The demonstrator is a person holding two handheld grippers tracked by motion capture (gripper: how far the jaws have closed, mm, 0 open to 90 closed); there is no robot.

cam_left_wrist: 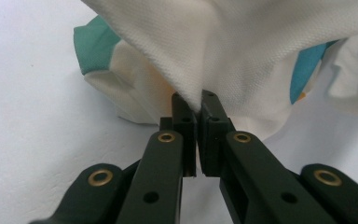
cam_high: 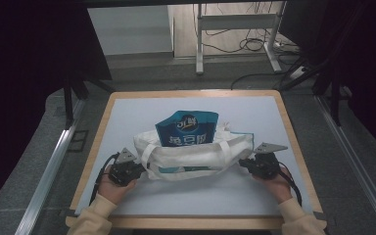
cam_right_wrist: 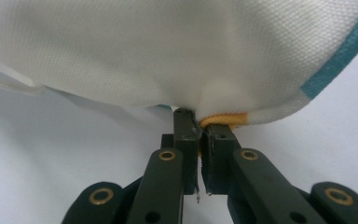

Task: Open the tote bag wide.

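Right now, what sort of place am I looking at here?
Probably a lab or workshop set up for recording: a wood-edged table on grey carpet, a metal desk frame with loose cables behind, and a person pinching a white tote bag with handheld grippers.

A lab or test room is showing here: a framed work table (cam_high: pixel 293 142) is sitting among metal rails (cam_high: pixel 49 166), loose floor cables (cam_high: pixel 247 44) and a desk frame (cam_high: pixel 235 29)
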